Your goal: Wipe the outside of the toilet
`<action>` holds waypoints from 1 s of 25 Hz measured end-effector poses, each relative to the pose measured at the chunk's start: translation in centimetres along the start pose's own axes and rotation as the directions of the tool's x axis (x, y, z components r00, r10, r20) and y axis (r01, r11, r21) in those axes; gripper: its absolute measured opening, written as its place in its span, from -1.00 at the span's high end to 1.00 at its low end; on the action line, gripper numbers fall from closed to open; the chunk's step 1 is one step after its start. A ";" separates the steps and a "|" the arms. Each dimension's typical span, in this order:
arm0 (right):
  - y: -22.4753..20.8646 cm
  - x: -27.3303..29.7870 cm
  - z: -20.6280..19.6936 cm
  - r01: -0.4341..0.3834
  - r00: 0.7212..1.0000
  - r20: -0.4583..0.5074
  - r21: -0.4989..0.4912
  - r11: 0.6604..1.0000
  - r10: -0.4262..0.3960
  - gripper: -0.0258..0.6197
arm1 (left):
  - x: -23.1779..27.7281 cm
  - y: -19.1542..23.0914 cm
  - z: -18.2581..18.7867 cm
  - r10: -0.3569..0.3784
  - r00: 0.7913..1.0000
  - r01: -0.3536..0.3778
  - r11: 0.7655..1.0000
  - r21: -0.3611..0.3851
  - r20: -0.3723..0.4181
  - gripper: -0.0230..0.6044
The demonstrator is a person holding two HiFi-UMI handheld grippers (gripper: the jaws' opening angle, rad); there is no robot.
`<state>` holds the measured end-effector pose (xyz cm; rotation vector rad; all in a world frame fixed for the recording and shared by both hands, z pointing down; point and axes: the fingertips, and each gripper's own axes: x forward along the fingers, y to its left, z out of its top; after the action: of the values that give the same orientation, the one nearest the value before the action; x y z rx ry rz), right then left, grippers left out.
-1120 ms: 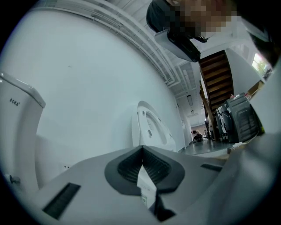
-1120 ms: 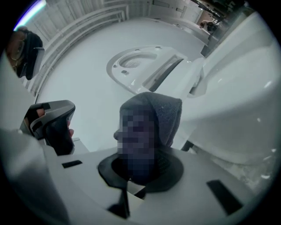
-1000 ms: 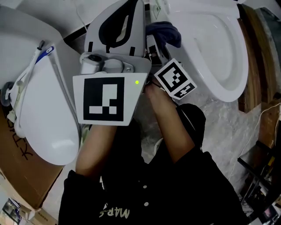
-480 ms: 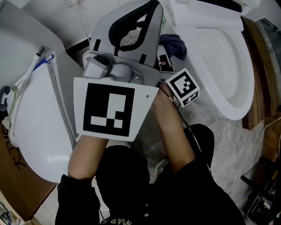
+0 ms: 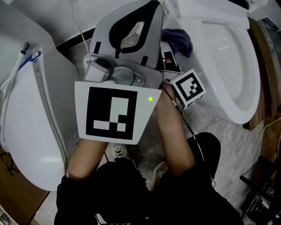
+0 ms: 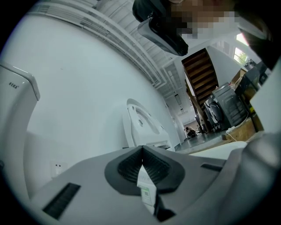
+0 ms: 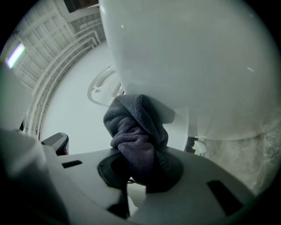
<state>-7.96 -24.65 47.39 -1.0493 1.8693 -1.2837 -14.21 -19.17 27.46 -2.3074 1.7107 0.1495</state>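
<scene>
**Head view.** I am holding the left gripper (image 5: 147,13) raised, with its large marker plate (image 5: 112,113) facing the camera. I am holding the right gripper (image 5: 170,52) just to the right of it, marker cube (image 5: 189,88) uppermost. A dark blue cloth (image 5: 179,38) is projecting ahead of the right jaws and is lying just beside the outer wall of the toilet (image 5: 237,66). The open bowl of that toilet is extending to the right of those jaws. A second toilet (image 5: 30,118) is lying to the left of the left jaws. Marbled floor (image 5: 228,136) is showing behind the right jaws, on their right.

**Left gripper view.** The left gripper (image 6: 142,151) is closed: its pads are meeting at the tips and are pinching a white slip (image 6: 147,189) with green print just behind them. A white wall (image 6: 79,88) is filling the area ahead. An upright toilet (image 6: 140,123) is standing against it, directly beyond the jaws. A wooden staircase (image 6: 202,74) is rising farther right and above.

**Right gripper view.** The right gripper (image 7: 140,171) is clamping the cloth (image 7: 138,136), which is bunching up from between the pads. Its top fold is touching the outer shell of the toilet (image 7: 189,57), which is filling the area above and right of the jaws. The floor (image 7: 252,162) is showing to the right of the jaws, under the shell.
</scene>
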 end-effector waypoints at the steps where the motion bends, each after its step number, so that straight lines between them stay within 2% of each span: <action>1: -0.1 0.0 0.0 -0.002 1.000 0.000 -0.007 1.000 0.002 0.80 | -0.1 0.0 -0.4 0.002 1.000 -0.002 1.000 -0.007 -0.005 0.89; 6: -1.5 0.1 -0.1 0.009 1.000 0.004 -0.031 0.999 -0.009 0.80 | -0.8 0.4 -1.9 0.009 1.000 -0.009 1.000 -0.020 -0.020 0.89; 25: -10.3 -0.8 -2.3 0.139 0.990 -0.018 0.000 0.990 -0.139 0.80 | -1.5 0.2 -7.6 0.011 0.996 -0.014 0.999 -0.041 -0.089 0.89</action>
<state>-6.83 -25.10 57.91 -1.1893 1.8350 -1.3768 -15.42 -19.91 35.10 -2.3668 1.7808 0.0871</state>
